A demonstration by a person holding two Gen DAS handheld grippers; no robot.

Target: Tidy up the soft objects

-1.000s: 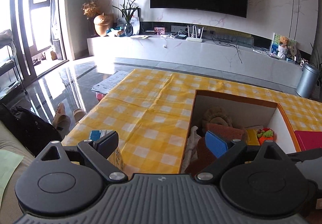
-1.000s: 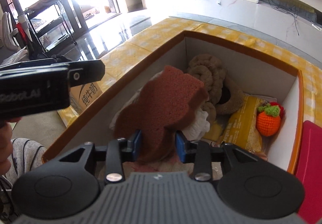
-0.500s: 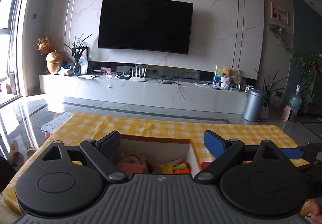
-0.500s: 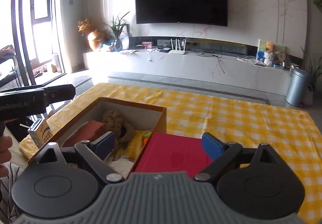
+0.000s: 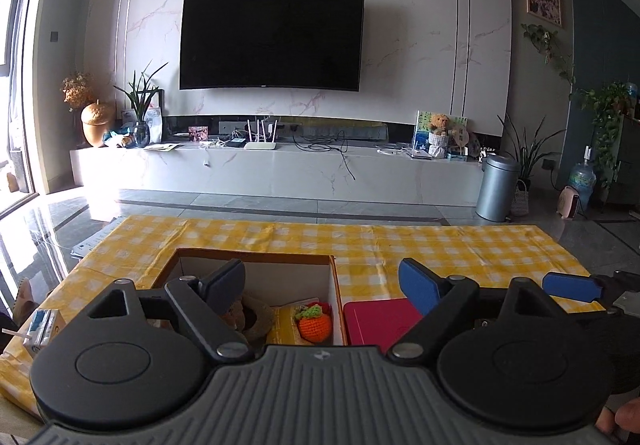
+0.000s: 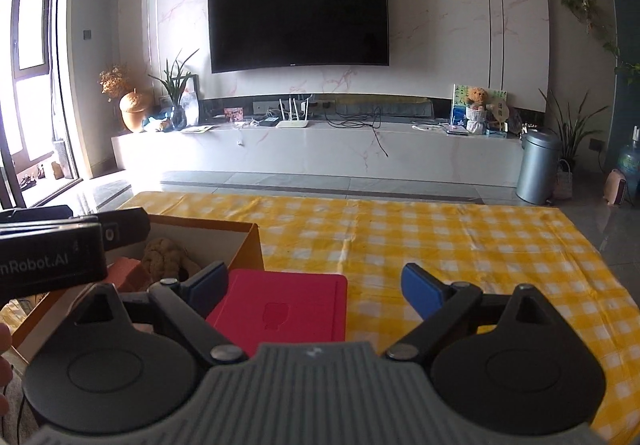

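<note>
An open cardboard box (image 5: 256,255) (image 6: 244,241) stands on the yellow checked tablecloth (image 5: 400,241) (image 6: 420,229). Inside lie a crocheted orange fruit (image 5: 314,326), a tan knitted toy (image 6: 164,255), a yellow packet (image 5: 285,321) and a brown sponge (image 6: 128,272). My left gripper (image 5: 322,281) hangs open and empty above the box's near end. To the box's right, the right gripper (image 6: 314,283) is open and empty over a red lid (image 6: 280,311) (image 5: 376,319). Its blue fingertip (image 5: 572,287) shows at the right in the left wrist view.
A small milk carton (image 5: 42,327) with a straw stands left of the box. Beyond the table are a white TV bench (image 5: 280,169), a wall TV (image 5: 272,39) and a metal bin (image 5: 496,189). A hand (image 6: 3,349) shows at the left edge.
The right gripper let go of the brown sponge into the box, opened wide, rose and swung right over the red lid. The left gripper also rose and turned from the box's left side to face the TV wall.
</note>
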